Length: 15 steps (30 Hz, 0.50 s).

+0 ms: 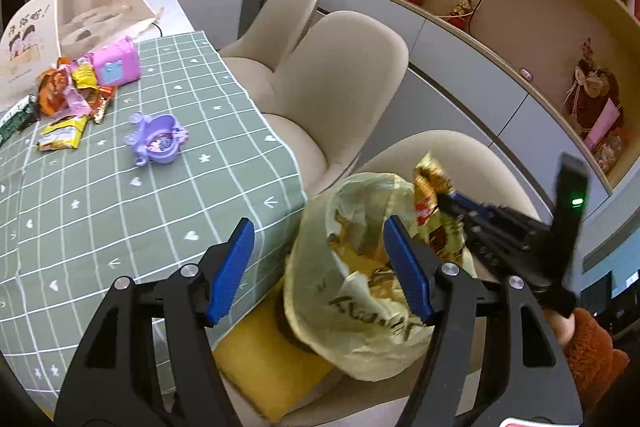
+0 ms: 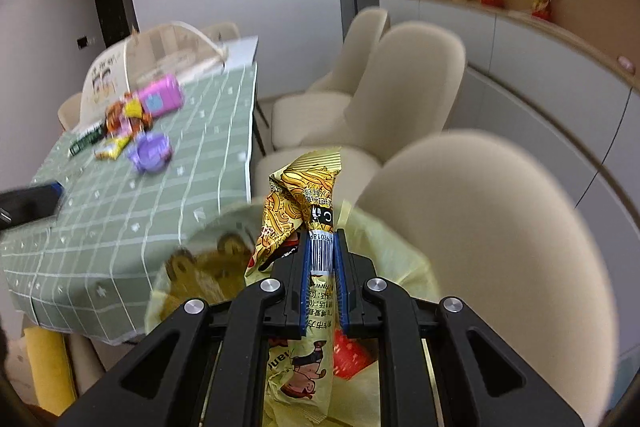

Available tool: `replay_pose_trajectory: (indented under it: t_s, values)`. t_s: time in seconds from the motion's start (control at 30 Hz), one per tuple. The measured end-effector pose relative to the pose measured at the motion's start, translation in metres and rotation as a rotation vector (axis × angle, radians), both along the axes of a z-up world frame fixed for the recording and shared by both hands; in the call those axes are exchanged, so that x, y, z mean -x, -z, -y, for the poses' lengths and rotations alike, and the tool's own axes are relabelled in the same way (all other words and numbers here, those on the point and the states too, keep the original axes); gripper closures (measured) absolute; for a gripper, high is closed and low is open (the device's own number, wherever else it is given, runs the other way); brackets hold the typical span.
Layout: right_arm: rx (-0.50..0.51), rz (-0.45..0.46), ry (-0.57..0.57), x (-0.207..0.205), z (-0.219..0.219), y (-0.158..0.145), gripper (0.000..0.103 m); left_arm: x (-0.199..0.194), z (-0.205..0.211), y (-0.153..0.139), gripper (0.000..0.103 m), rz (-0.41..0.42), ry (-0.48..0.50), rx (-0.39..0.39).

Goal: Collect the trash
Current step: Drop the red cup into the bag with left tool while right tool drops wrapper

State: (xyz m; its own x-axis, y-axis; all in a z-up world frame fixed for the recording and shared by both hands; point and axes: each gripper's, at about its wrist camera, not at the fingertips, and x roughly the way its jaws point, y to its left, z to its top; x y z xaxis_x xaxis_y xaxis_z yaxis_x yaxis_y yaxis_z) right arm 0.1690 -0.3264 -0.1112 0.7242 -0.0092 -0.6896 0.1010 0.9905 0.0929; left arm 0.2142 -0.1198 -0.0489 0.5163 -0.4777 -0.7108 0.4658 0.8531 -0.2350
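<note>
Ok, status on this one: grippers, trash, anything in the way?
Right gripper shut on noodle wrapper, above yellow bag. Left gripper open, empty, at bag rim. More wrappers on table. Nothing blocking.

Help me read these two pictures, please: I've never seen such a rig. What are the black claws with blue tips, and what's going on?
They are hand-held grippers, one in each of a person's hands, each carrying a camera that looks along its fingers. The left camera shows the left gripper, open and empty, by a yellow trash bag resting on a chair. The right camera shows the right gripper shut on a crumpled noodle wrapper above that bag. On the green checked tablecloth lie more wrappers, a pink box and a purple toy.
</note>
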Motion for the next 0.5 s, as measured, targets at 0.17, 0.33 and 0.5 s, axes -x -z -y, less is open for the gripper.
replay_pose_trajectory:
  t_s: [0.17,0.33,0.5]
  values:
    - [-0.030,-0.101,0.001,-0.006,-0.004,0.031,0.090,0.007,-0.007,-0.002,0.039,0.013,-0.004,-0.008]
    - [-0.067,-0.126,0.029,-0.004,-0.001,0.033,0.087,0.009,-0.012,-0.004,0.039,0.014,-0.006,-0.005]
    - [-0.125,-0.080,0.035,0.007,0.005,0.019,0.071,0.012,-0.022,-0.002,0.039,0.007,-0.019,0.004]
